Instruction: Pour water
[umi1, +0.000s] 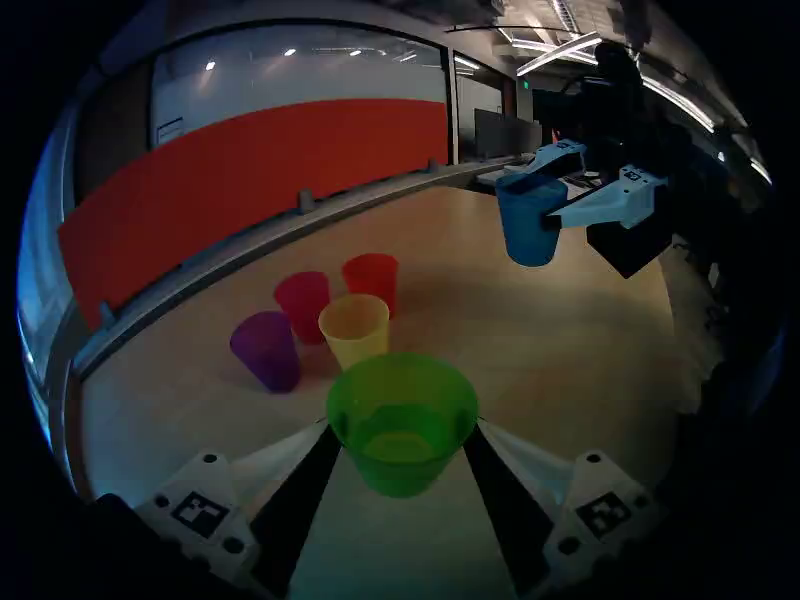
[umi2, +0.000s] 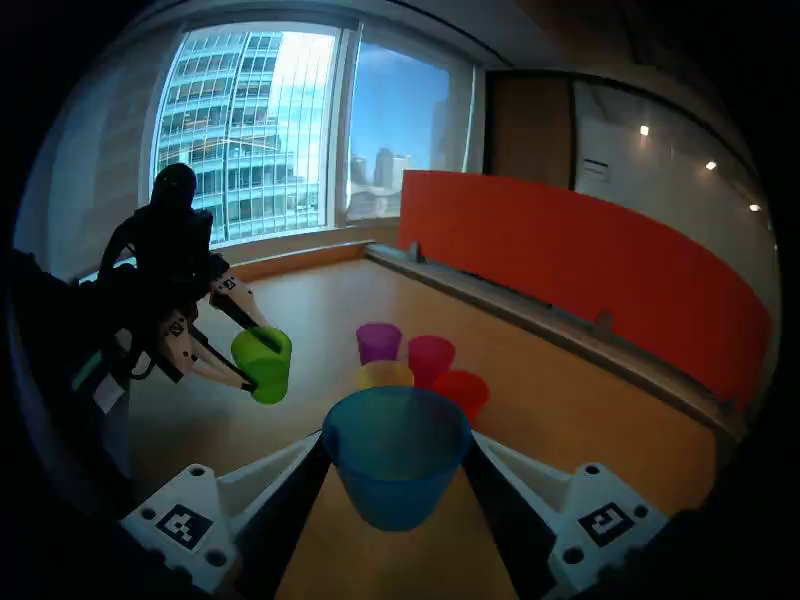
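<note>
Where the left gripper reaches forward in its own view, its two white fingers are drawn in narrow on the sides of a translucent green plastic cup. The cup is held mouth up, off the surface. A darker green band shows low inside it, but I cannot tell whether that is water. In the right gripper view the right gripper likewise pinches a translucent blue plastic cup between both fingers, upright and raised. Just beyond, four more plastic cups stand close together on the pale wooden counter, all upright with open mouths. A yellow cup is nearest the green one, a purple cup is to its left, a pink cup is behind, and a red cup is farthest back. Farther off in the left gripper view the blue cup hangs in the air to the right of this cluster, well apart from it, in the right gripper's fingers. In the right gripper view the green cup is held off to the left of the cluster, with the person's dark arm behind it. The counter is smooth and light brown, with soft reflections. Along its far edge run a grey rail and a long orange-red panel, with frosted glass above and strip lights on the ceiling. Tall windows show high-rise towers and blue sky.
</note>
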